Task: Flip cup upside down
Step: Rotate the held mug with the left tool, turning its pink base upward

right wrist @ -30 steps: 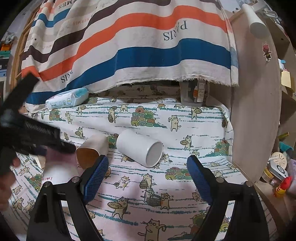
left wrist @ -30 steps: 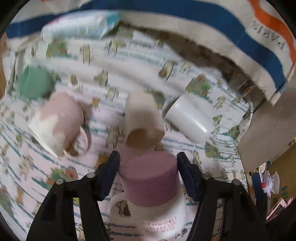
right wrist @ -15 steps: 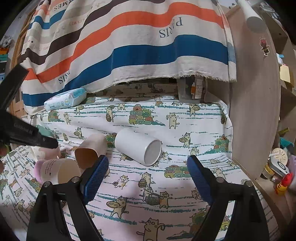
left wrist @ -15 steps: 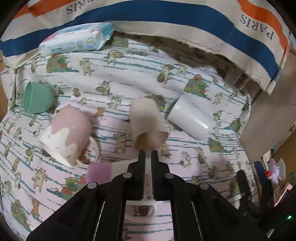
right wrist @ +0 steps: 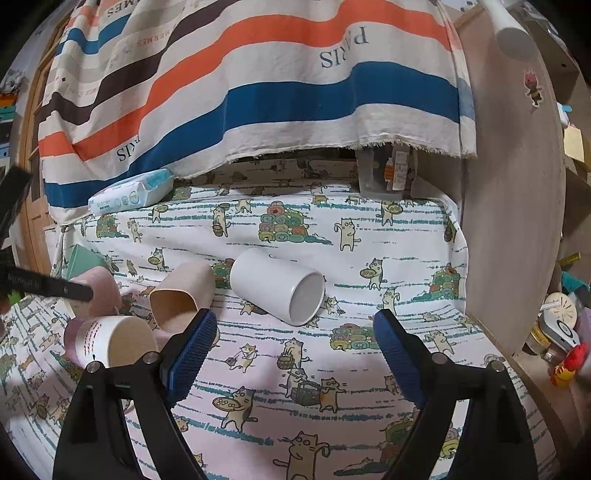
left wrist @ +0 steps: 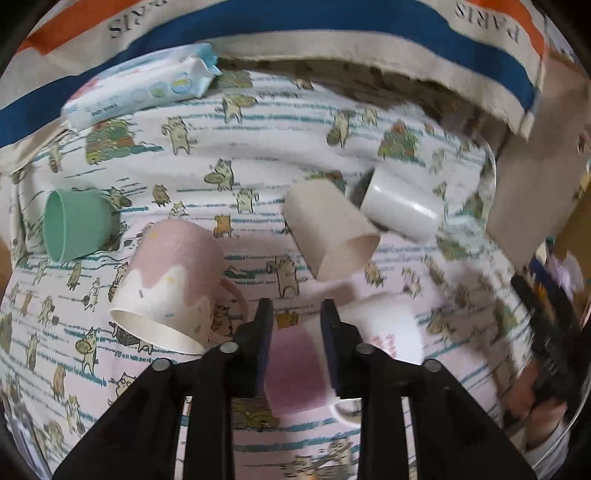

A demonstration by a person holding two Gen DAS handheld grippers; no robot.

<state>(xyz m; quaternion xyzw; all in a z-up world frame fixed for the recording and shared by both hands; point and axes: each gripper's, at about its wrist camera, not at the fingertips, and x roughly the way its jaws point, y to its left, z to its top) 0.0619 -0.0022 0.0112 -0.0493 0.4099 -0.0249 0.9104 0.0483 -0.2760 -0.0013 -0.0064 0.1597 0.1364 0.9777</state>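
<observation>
1. In the left wrist view the left gripper (left wrist: 297,317) hangs over a mauve-and-white handled ceramic mug (left wrist: 343,354) lying on its side on the cat-print tablecloth (left wrist: 280,122). Its fingers stand a narrow gap apart with nothing clamped between them; the mug's mauve base end shows through the gap, below the tips.
2. The mug's long axis runs from its mauve base at about 7 o'clock to its white mouth end at about 2 o'clock, so it lies aslant to the gap rather than square across it.
3. In the right wrist view the same mug (right wrist: 107,341) sits at 9 o'clock, mouth toward the camera, well left of the right gripper (right wrist: 295,347), whose blue pads are spread wide over bare cloth. The left gripper is judged much the nearer.
4. Further out at 10 o'clock lies a pink-and-white glazed mug (left wrist: 173,273); at 1 o'clock a beige tumbler (left wrist: 328,232) with a white cylindrical cup (left wrist: 402,210) just beside it; at 9 o'clock a mint green plastic cup (left wrist: 74,225).
5. Farthest, at 11 o'clock, a pale blue pack of wet wipes (left wrist: 140,88) lies under the striped hanging cloth (left wrist: 332,22).
</observation>
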